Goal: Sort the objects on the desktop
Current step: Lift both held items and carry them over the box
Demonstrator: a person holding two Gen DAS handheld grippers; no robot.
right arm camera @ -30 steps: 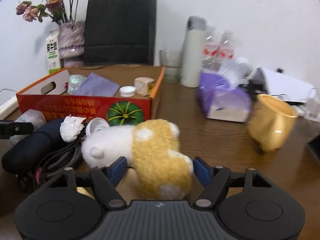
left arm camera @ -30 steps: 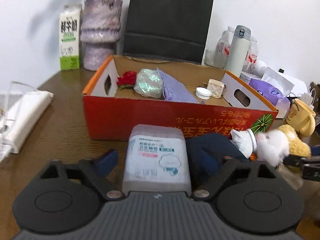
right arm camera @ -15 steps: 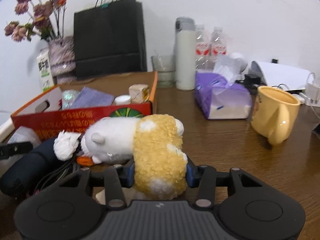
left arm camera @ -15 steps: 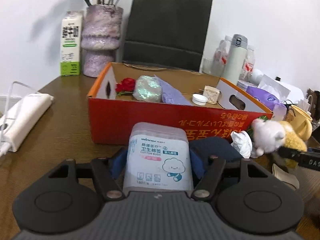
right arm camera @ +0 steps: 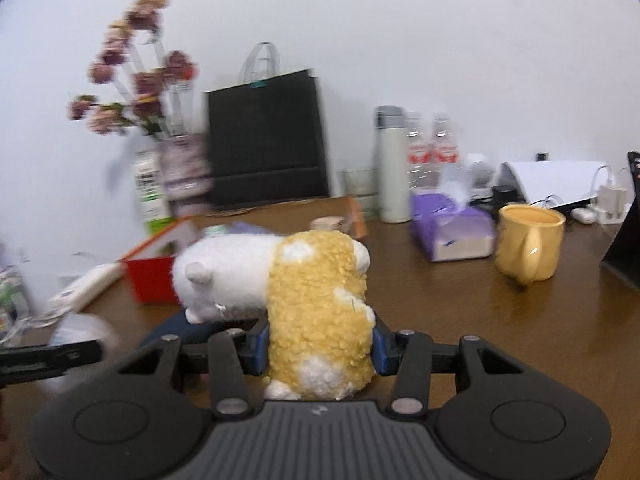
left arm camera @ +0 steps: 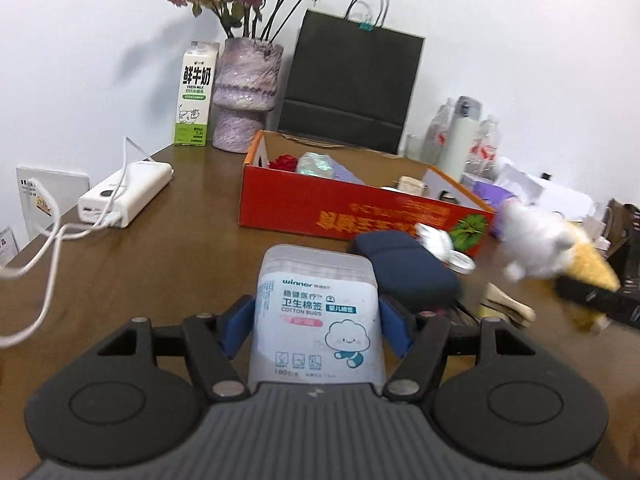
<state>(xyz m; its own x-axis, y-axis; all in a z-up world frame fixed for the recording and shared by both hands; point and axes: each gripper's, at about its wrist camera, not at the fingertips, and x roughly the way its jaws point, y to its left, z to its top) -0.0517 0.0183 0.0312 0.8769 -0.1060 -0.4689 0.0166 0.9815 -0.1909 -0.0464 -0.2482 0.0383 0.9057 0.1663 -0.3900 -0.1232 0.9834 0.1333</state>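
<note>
My left gripper (left arm camera: 316,328) is shut on a clear cotton bud box (left arm camera: 316,316) and holds it above the table, in front of the open orange cardboard box (left arm camera: 352,216). My right gripper (right arm camera: 318,346) is shut on a yellow and white plush toy (right arm camera: 308,292), lifted off the table; the toy also shows blurred at the right of the left wrist view (left arm camera: 548,248). The orange box (right arm camera: 156,276) holds a red flower (left arm camera: 282,162), a shiny packet (left arm camera: 316,164) and small items.
A dark blue pouch (left arm camera: 404,268) and crumpled tissue (left arm camera: 436,240) lie before the orange box. A white power bank (left arm camera: 128,192) with cable is at left. Vase (left arm camera: 246,100), milk carton (left arm camera: 196,96) and black bag (left arm camera: 348,84) stand behind. A yellow mug (right arm camera: 528,242), tissue pack (right arm camera: 452,232) and thermos (right arm camera: 390,164) stand right.
Both grippers closed on their objects and lifted them: the left raised the cotton bud box and pulled back from the orange box, the right raised the plush toy off the table.
</note>
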